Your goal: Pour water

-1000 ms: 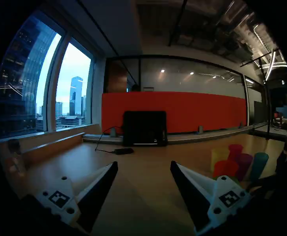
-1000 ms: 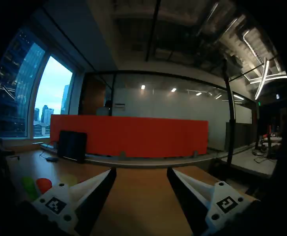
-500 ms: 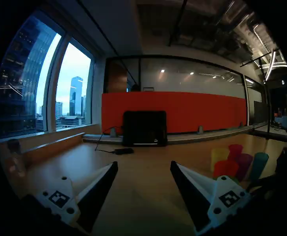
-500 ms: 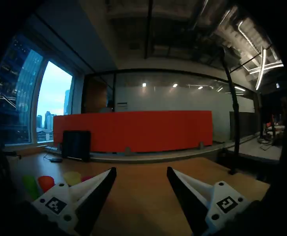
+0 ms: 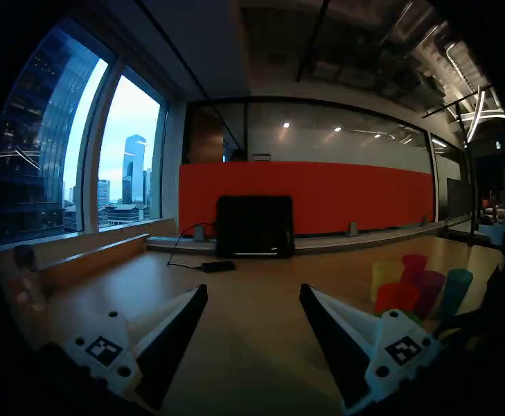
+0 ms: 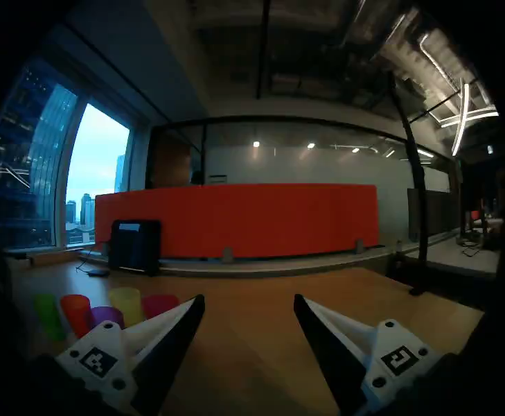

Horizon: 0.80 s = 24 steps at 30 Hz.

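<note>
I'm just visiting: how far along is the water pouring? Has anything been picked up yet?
Nothing looks done yet. The coloured cups stand clustered on the wooden table, and whether they hold water can't be told. In hand: nothing; the left gripper and right gripper are both open and empty. Left to do: all of it, picking up the water, bringing it over a cup and pouring.

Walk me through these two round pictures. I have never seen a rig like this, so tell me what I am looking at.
A person holds a two-finger gripper in each hand; each carries a fisheye camera looking along its fingers. In the left gripper view, the left gripper is open and empty above a wooden table. The right gripper view shows the right gripper, also open and empty. Coloured cups stand clustered on the table. A black screen stands farther back.
</note>
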Motion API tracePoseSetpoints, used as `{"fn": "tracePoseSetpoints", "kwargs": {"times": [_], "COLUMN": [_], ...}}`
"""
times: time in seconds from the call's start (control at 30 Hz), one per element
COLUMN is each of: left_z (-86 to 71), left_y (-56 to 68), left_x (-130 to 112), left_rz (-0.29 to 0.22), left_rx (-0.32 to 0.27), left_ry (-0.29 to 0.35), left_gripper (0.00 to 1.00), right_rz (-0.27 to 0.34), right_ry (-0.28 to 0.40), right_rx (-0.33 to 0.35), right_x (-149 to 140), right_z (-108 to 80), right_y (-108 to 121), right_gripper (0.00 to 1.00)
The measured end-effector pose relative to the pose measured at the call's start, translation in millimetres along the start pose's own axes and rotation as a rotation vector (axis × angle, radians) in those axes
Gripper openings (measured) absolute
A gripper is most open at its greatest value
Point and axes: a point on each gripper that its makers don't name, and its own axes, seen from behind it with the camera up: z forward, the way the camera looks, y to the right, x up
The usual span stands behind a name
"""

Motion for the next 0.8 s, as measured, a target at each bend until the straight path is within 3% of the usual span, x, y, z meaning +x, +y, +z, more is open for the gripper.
{"fn": "tracePoseSetpoints", "kwargs": {"times": [0.8], "left_z": [0.6], "left_y": [-0.6], "left_x": [0], "left_rz": [0.0], "left_rx": [0.0], "left_ry": [0.0], "left_gripper": [0.99], "right_rz": [-0.023], "right_ry": [-0.046], "right_rx": [-0.019], "right_x": [-17], "right_z": [6.6], "right_y": [6], "right_gripper": [0.99]}}
